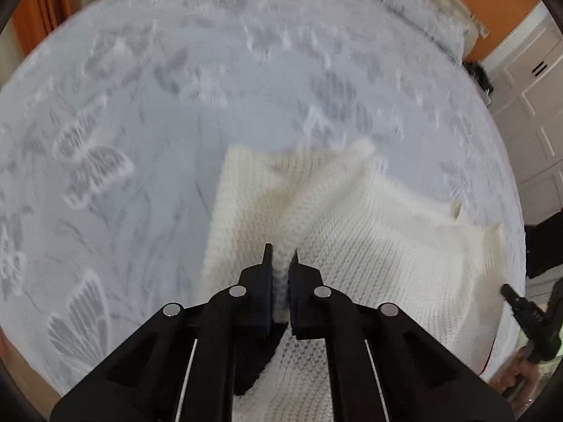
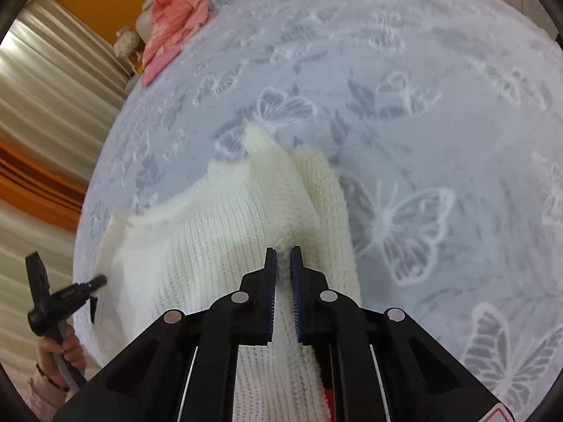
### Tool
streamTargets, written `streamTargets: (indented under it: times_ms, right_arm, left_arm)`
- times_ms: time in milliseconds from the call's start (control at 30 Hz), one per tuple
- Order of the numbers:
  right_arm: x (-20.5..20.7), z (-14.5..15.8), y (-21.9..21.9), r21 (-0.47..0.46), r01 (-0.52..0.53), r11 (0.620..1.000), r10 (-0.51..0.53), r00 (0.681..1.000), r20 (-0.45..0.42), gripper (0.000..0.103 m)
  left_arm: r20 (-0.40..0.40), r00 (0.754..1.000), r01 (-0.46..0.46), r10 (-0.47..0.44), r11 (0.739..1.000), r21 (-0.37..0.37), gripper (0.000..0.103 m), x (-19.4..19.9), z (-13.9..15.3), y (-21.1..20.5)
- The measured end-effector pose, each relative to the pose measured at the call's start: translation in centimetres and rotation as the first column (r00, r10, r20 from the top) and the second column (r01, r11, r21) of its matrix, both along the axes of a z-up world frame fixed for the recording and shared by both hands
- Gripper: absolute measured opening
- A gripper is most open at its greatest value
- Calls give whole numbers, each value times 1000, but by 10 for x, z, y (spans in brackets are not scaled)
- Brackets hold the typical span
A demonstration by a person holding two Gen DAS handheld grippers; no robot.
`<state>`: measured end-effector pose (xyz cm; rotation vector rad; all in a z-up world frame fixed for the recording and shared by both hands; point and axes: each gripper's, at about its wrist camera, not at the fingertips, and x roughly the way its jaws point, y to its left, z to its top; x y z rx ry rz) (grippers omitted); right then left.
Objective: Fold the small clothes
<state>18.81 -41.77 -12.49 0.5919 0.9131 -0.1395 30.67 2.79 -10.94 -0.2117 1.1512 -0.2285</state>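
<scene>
A cream knitted garment point(image 1: 369, 232) lies spread on the bed and is lifted at two edges. My left gripper point(image 1: 281, 256) is shut on a pinched ridge of its knit. In the right wrist view the same cream knitted garment point(image 2: 211, 239) hangs from my right gripper point(image 2: 283, 256), which is shut on another bunched edge. The left gripper also shows in the right wrist view point(image 2: 67, 299) at the garment's far left edge. The right gripper shows in the left wrist view point(image 1: 524, 309) at the far right edge.
The bed cover point(image 1: 176, 123) is white with grey butterfly prints. A pink garment point(image 2: 176, 17) lies at the head of the bed, with a small plush toy point(image 2: 125, 40) beside it. Curtains point(image 2: 52, 112) hang on the left; white cabinets point(image 1: 527, 123) stand on the right.
</scene>
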Motion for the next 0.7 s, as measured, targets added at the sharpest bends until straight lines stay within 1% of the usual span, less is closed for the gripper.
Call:
streamTargets:
  times_ms: [33, 67, 100, 133, 167, 200, 233, 267, 300, 333, 367, 400, 433, 467, 500, 533, 567, 600, 633, 667, 700]
  right_arm:
    - [-4, 9, -1, -16, 7, 1000, -6, 999, 35, 8]
    - [-6, 12, -4, -17, 14, 1000, -13, 998, 57, 8]
    - [-5, 3, -11, -16, 31, 999, -31, 999, 32, 8]
    - [-1, -14, -18, 11, 49, 999, -48, 998, -32, 8]
    - [1, -24, -21, 33, 55, 998, -52, 997, -64, 9]
    - [2, -32, -23, 53, 58, 997, -53, 994, -94, 11]
    - [2, -31, -21, 48, 53, 997, -48, 995, -84, 16]
    - [0, -25, -17, 28, 48, 998, -46, 997, -62, 16]
    - [-2, -17, -12, 6, 41, 999, -41, 998, -36, 29]
    - [-1, -11, -8, -13, 33, 999, -34, 999, -18, 47]
    - [1, -8, -6, -29, 27, 999, -28, 1000, -12, 52]
    - [7, -6, -2, -64, 11, 998, -12, 1000, -18, 55]
    - [14, -7, 0, -90, -4, 996, 1, 999, -38, 59]
    - [23, -11, 2, -103, -18, 995, 12, 998, -68, 61]
    - [35, -21, 1, -87, -39, 995, 29, 993, -113, 57]
    - [39, -26, 1, -65, -55, 996, 46, 990, -129, 17]
    - [43, -29, 1, -44, -67, 997, 60, 987, -148, 10]
    - [44, -18, 3, -50, -58, 997, 52, 992, -114, 8]
    - [42, -3, 4, -63, -59, 996, 56, 997, -56, 8]
    - [40, 8, 5, -82, -58, 995, 56, 998, -22, 8]
    - [38, 19, 5, -113, -50, 992, 53, 998, 18, 8]
  left_arm:
    - [10, 1000, -22, 22, 1000, 7, 6, 1, 3, 5]
    - [11, 999, -42, 42, 999, 4, 6, 2, 2, 10]
    - [-2, 997, -75, 75, 997, 23, 6, 6, -5, 18]
    - [-32, 995, -92, 94, 995, 44, 6, 10, -16, 23]
    - [-67, 992, -105, 108, 994, 44, 7, 12, -26, 27]
    - [-70, 990, -118, 119, 993, 21, 7, 12, -26, 28]
    - [-61, 990, -124, 124, 992, 0, 11, 10, -21, 29]
    - [-51, 991, -125, 124, 992, -17, 14, 7, -15, 28]
    - [-37, 991, -128, 126, 991, -31, 20, 4, -7, 26]
    - [-21, 992, -128, 127, 991, -31, 43, 1, 0, 24]
    - [3, 992, -126, 126, 992, -27, 66, 1, 6, 21]
    - [18, 992, -122, 122, 992, -12, 72, 2, 9, 19]
    - [30, 994, -106, 106, 994, 3, 73, 4, 11, 15]
    - [30, 996, -81, 81, 996, 19, 73, 8, 11, 8]
    - [17, 999, -51, 51, 998, 36, 73, 13, 8, 0]
    - [4, 1000, -20, 19, 999, 36, 57, 18, 3, -5]
    - [-10, 1000, 9, -9, 999, 34, 14, 20, -3, -9]
    - [-44, 999, 18, -16, 999, 47, 6, 25, -7, -11]
    - [-26, 1000, -14, 14, 1000, 18, 5, 26, -1, -7]
    - [14, 999, -52, 52, 998, -23, 5, 26, 8, 1]
    - [28, 997, -75, 76, 997, -25, 5, 26, 12, 5]
